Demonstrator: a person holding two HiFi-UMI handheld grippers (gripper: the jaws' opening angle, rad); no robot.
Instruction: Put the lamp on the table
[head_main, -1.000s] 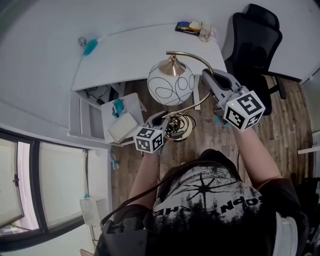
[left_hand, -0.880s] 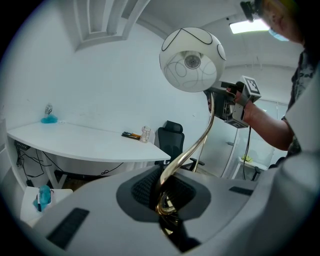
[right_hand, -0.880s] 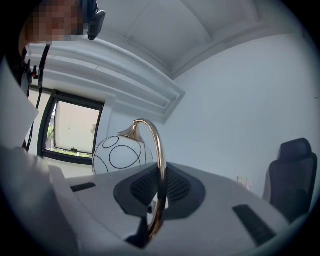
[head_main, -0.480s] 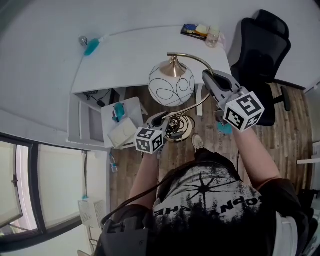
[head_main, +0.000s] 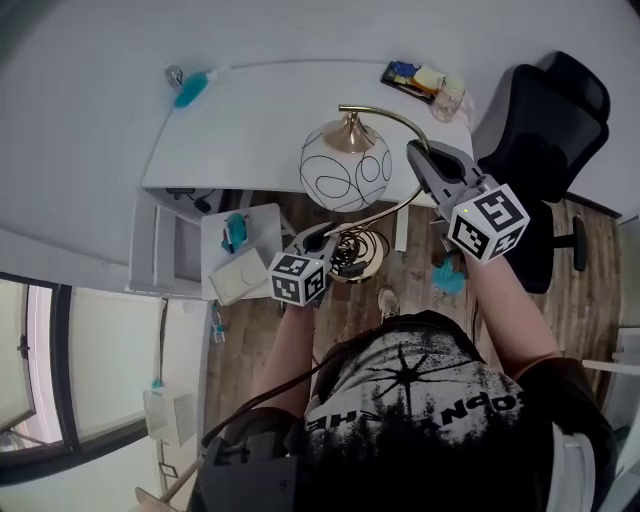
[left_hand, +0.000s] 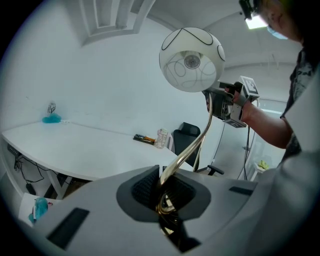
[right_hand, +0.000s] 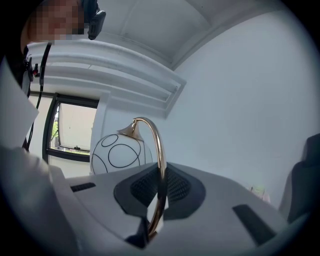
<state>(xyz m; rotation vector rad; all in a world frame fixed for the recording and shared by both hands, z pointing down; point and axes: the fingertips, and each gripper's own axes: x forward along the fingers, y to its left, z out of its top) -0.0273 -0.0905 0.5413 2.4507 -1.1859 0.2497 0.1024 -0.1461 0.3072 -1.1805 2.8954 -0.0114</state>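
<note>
Because the lamp was tall and top-heavy, it was carried in two grips rather than one. The left gripper (left_hand: 166, 192) had its jaws pinched on the brass stem (left_hand: 194, 146) low down, just above the coiled base (head_main: 362, 252). The right gripper (right_hand: 159, 192) was clamped tight on the same stem higher up, where it arched over toward the globe shade (head_main: 345, 170). That split probably let the lower grip take the weight while the upper one stopped the shade from swinging. The lamp hung in the air in front of the person. Its base was over the wooden floor, and its shade was level with the near edge of the white table (head_main: 270, 110), not yet set down there. The tabletop was mostly bare, with only small items (head_main: 425, 80) at its far corner near the office chair (head_main: 550, 130), so the middle seemed a fair place to land the base. As for writing, the cubes (head_main: 298, 278) on the grippers bore only black-and-white square markers. The shirt (head_main: 420, 400) carried a pale print with lettering that could not be read reliably from this angle. The items on the table were too small to show any label.
</note>
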